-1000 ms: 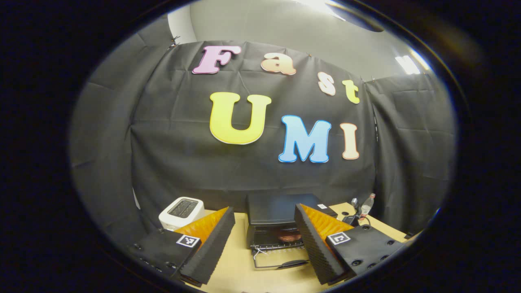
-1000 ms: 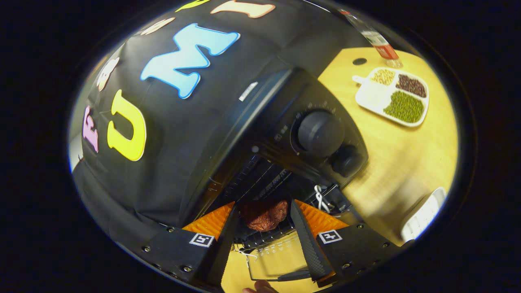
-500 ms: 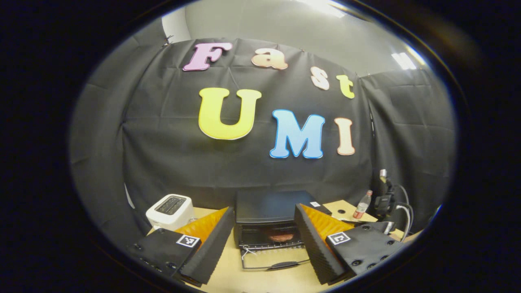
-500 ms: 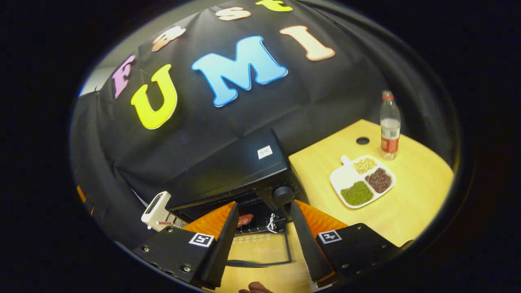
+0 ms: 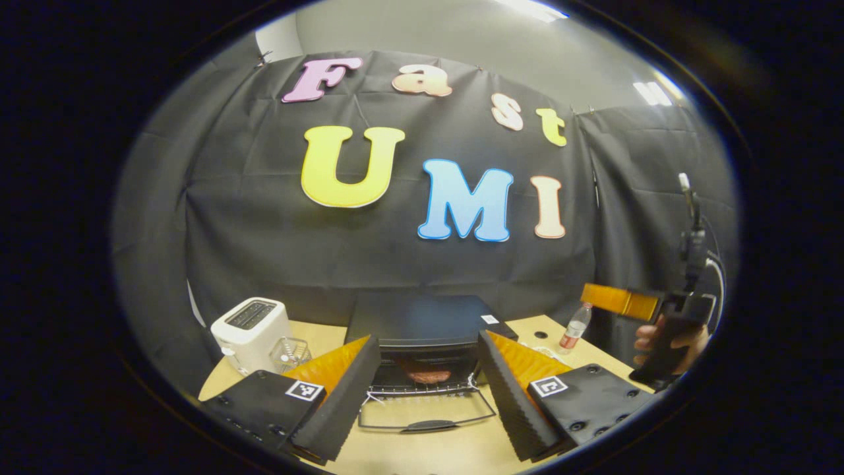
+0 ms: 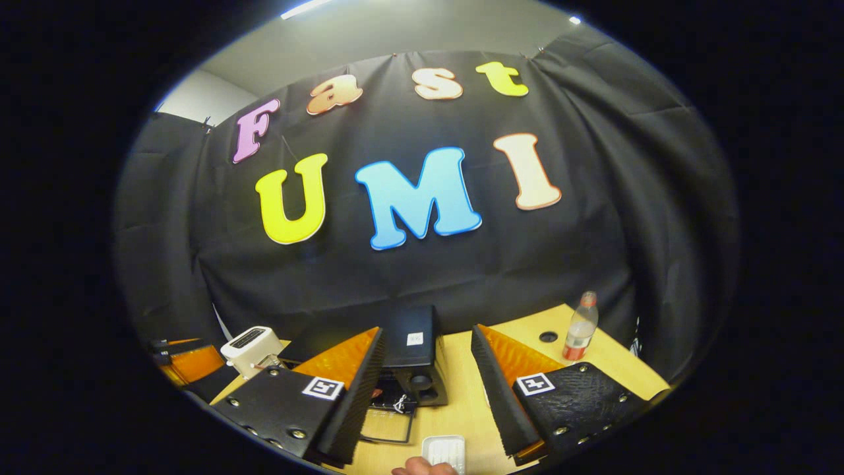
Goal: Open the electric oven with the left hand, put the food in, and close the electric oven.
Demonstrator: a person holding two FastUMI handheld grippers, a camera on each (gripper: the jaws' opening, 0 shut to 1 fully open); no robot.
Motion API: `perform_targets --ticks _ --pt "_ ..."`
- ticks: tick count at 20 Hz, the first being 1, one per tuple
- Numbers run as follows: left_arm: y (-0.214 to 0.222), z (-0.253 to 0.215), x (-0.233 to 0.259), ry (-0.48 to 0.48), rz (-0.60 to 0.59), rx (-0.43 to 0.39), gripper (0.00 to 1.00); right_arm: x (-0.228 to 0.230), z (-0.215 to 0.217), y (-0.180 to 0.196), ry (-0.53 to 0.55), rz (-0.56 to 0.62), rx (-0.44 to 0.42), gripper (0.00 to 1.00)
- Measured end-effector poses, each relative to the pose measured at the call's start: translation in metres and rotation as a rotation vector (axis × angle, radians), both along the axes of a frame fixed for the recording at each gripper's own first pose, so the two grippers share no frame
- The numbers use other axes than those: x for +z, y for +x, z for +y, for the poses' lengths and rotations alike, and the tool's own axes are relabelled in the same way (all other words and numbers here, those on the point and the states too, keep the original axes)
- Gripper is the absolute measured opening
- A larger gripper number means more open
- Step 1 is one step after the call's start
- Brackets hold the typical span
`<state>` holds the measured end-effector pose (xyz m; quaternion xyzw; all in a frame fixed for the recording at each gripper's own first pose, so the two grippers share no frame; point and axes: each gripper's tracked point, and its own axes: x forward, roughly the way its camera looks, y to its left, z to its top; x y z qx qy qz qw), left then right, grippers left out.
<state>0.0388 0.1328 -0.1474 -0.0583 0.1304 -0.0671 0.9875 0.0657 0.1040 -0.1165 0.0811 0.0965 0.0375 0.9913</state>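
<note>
Spreading wide with nothing between its fingers, the left gripper (image 5: 428, 396) hung above the wooden table (image 5: 435, 452). Just ahead of its fingertips lay the oven's dropped door (image 5: 425, 417), flat on the table, and past that the electric oven (image 5: 425, 333) stood open with the food (image 5: 427, 375) resting on its rack. Left of the oven sat a white toaster (image 5: 250, 333); to the right stood a bottle (image 5: 575, 327). Farther right, a hand (image 5: 666, 340) held the right gripper (image 6: 425, 389) up off the table. In the right gripper view its fingers also stood wide apart and empty, with a small white tray (image 6: 443, 452) just below them and the oven ahead.
</note>
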Motion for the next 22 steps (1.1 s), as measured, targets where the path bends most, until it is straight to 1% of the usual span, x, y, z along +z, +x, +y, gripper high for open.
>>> perform_targets --ticks 2,3,4,5,6,10,12,14,16,17,19,22 --pt "0.002 -0.009 -0.006 0.008 0.005 -0.001 0.93 0.014 -0.016 -0.006 -0.025 -0.006 -0.035 0.99" --pt "0.001 -0.012 -0.008 0.013 0.006 0.000 0.93 0.023 -0.023 -0.008 -0.035 -0.013 -0.049 1.00" --pt "0.002 -0.018 -0.012 0.017 0.014 0.000 0.95 0.030 -0.031 -0.009 -0.043 -0.027 -0.067 0.94" --pt "0.002 -0.024 -0.021 0.018 0.030 -0.003 0.98 0.035 -0.036 -0.011 -0.053 -0.036 -0.079 0.99" --pt "0.001 -0.030 -0.030 0.014 0.048 -0.008 1.00 0.038 -0.038 -0.013 -0.056 -0.042 -0.074 0.99" --pt "-0.007 -0.049 -0.078 0.022 0.156 -0.017 1.00 0.047 -0.057 -0.013 -0.062 -0.055 -0.083 0.99" --pt "-0.009 -0.053 -0.108 0.030 0.239 -0.010 0.98 0.048 -0.065 -0.015 -0.069 -0.057 -0.082 0.99" --pt "-0.012 -0.057 -0.146 0.036 0.341 0.001 0.98 0.047 -0.072 -0.017 -0.082 -0.052 -0.080 0.99" --pt "-0.013 -0.060 -0.175 0.021 0.416 0.007 0.98 0.043 -0.079 -0.019 -0.105 -0.044 -0.074 0.99" --pt "-0.013 -0.063 -0.187 0.021 0.444 0.008 0.98 0.043 -0.083 -0.021 -0.117 -0.045 -0.071 0.99" --pt "-0.009 -0.064 -0.207 0.038 0.464 0.015 0.98 0.041 -0.090 -0.022 -0.131 -0.042 -0.073 0.99" --pt "-0.007 -0.068 -0.237 0.067 0.521 0.002 0.98 0.034 -0.106 -0.027 -0.120 -0.025 -0.090 0.99"
